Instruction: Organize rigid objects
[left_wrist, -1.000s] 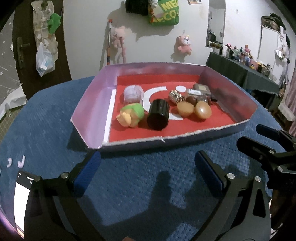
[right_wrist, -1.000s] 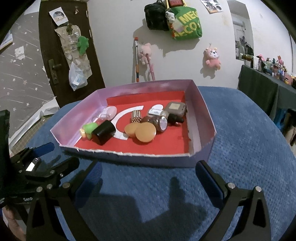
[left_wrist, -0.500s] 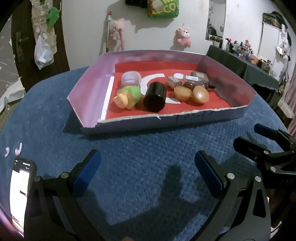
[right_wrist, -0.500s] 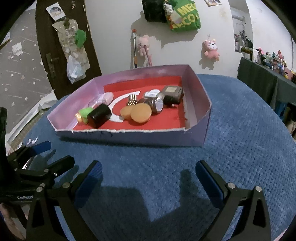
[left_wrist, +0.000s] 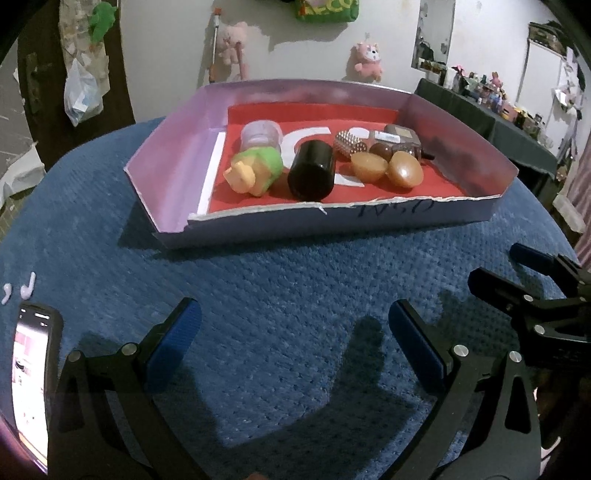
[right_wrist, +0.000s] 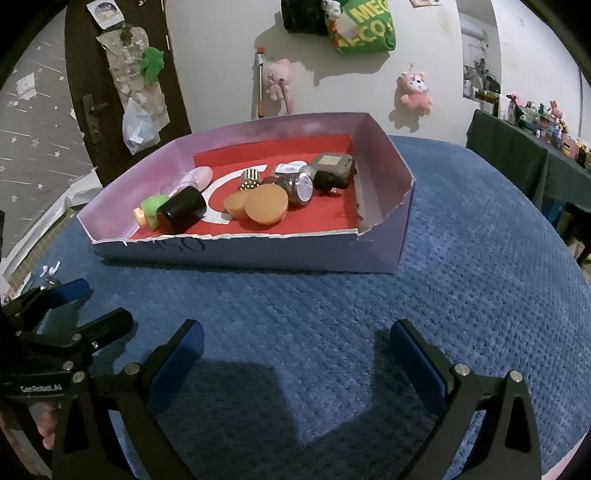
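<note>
A lilac box (left_wrist: 173, 155) (right_wrist: 384, 243) with a red floor sits on the blue cloth. Inside lie a green and yellow toy (left_wrist: 255, 171) (right_wrist: 149, 210), a black cylinder (left_wrist: 312, 171) (right_wrist: 183, 214), a clear jar (left_wrist: 260, 131), a studded metal piece (left_wrist: 349, 144) (right_wrist: 249, 179), amber lids (left_wrist: 404, 170) (right_wrist: 266, 204), a brown jar (right_wrist: 299, 188) and a grey case (left_wrist: 400, 134) (right_wrist: 332, 166). My left gripper (left_wrist: 293, 336) and right gripper (right_wrist: 295, 347) both stand open and empty, well short of the box. Each shows at the edge of the other's view.
A lit phone (left_wrist: 31, 376) lies at the near left of the cloth, with two small white earbuds (left_wrist: 26, 290) (right_wrist: 51, 267) beyond it. A dark table (right_wrist: 517, 147) crowded with small items stands at the right. A door (right_wrist: 96, 92) and hung plush toys are behind.
Both grippers have drawn back from the box, which now sits farther off with more blue cloth in front. Both stay open and empty. The things in the box have not moved.
</note>
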